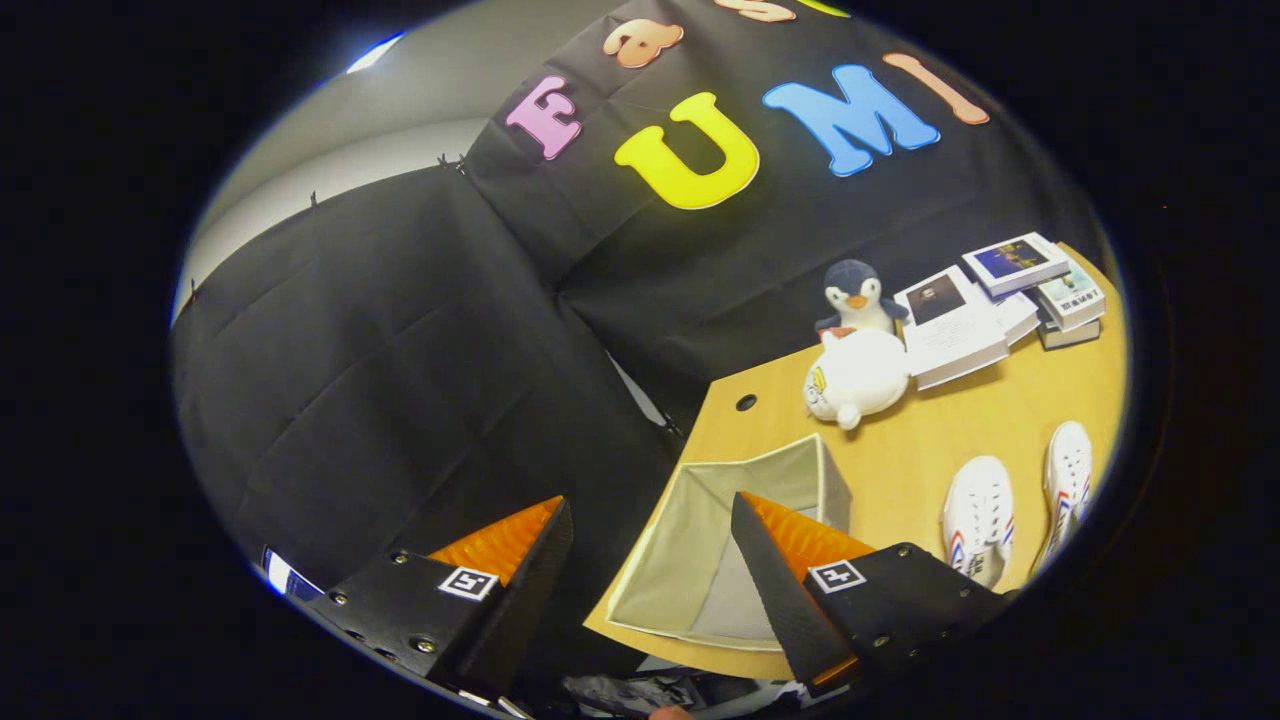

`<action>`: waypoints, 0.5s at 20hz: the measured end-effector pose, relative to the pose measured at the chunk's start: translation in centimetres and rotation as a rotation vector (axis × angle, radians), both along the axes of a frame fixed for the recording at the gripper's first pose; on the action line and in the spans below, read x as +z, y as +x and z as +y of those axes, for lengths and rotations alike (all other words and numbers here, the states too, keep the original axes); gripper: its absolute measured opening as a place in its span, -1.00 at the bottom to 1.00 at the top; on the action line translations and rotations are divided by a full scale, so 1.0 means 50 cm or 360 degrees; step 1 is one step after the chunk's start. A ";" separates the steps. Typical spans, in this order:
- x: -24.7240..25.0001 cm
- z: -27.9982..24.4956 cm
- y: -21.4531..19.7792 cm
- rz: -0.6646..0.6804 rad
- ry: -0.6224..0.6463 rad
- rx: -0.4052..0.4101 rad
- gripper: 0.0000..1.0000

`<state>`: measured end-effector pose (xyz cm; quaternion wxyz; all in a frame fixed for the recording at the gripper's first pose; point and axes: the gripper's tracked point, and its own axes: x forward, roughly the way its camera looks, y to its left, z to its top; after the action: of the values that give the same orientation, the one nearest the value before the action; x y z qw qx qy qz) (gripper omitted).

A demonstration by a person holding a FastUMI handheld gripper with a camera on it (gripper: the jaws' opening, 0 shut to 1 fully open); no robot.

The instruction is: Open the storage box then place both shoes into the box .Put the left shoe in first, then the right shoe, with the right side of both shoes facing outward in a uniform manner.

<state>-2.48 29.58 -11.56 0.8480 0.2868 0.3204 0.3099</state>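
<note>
A beige fabric storage box [700, 540] stands open-topped on the wooden table [930, 430], at the table's corner just ahead of my fingers. Two white shoes with red and blue stripes lie side by side on the table to the right of the box: one shoe [978, 518] nearer the box, the other shoe [1066, 482] beyond it. My gripper [650, 520] hangs above the box's near side, tilted, its fingers wide apart with nothing between them. One finger overlaps the box's inside; the other sits off the table over the black cloth.
Behind the box lie a white plush toy [857, 378] and a penguin plush [857, 295]. Stacked books [1000, 305] sit at the table's back. A small round hole [746, 402] is in the tabletop near the box. Black cloth walls surround the table.
</note>
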 end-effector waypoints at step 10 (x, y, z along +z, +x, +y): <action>-0.104 -0.183 0.041 0.0021 -0.0308 -0.0157 0.95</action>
<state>-0.43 20.44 -16.75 0.8839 0.2209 0.3399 0.2334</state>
